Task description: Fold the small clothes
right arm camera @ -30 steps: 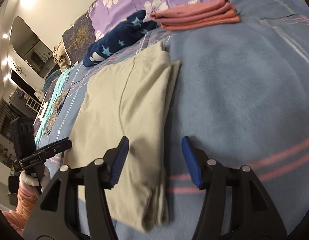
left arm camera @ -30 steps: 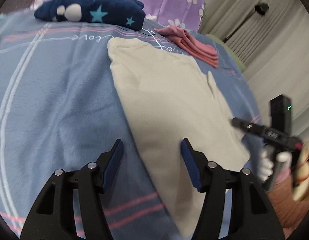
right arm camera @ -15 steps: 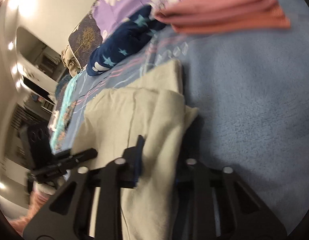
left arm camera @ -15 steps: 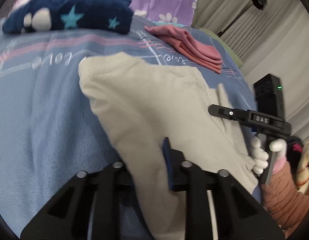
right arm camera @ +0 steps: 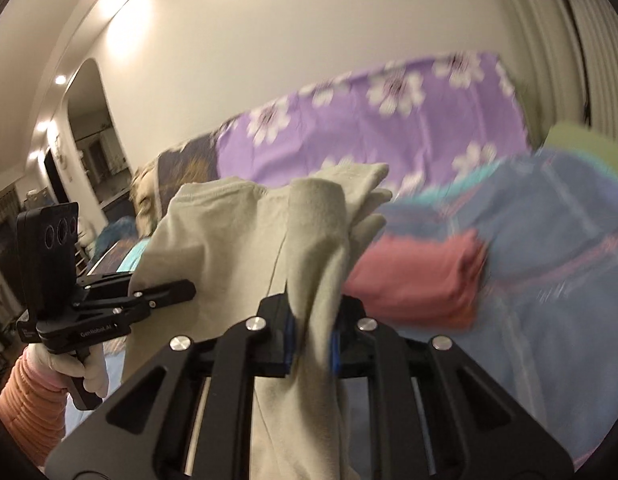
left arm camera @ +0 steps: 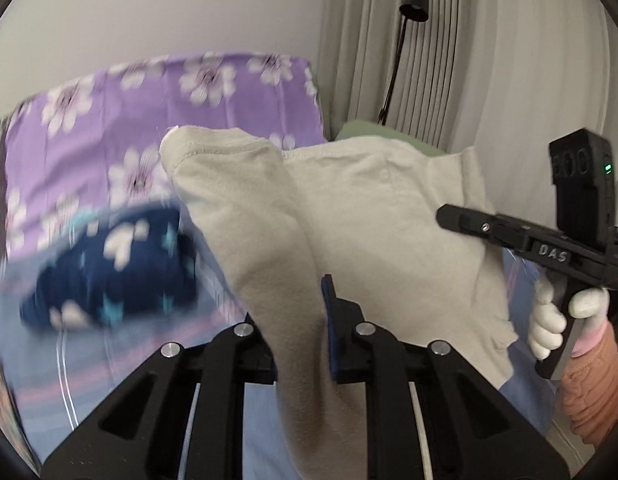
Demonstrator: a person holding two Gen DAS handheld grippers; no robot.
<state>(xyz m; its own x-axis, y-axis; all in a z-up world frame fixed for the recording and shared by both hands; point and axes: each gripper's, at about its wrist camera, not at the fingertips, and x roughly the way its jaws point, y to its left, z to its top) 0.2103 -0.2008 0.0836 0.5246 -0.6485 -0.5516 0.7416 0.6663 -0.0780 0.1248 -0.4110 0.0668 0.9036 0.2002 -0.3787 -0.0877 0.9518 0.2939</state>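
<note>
Left wrist: my left gripper (left arm camera: 299,330) is closing, clamped on the beige garment (left arm camera: 349,216), lifted in front of the purple pillow (left arm camera: 169,92).

Right wrist: right gripper (right arm camera: 311,330) is closing, pinching the same garment. Step: mid-fold; next I'd carry this edge over and lay it flat.

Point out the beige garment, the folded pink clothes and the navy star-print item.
beige garment (left arm camera: 373,216): left wrist view, on its lifted middle panel.
folded pink clothes (right arm camera: 421,276): right wrist view, on the stack's front face.
navy star-print item (left arm camera: 121,272): left wrist view, on its blurred centre.
</note>
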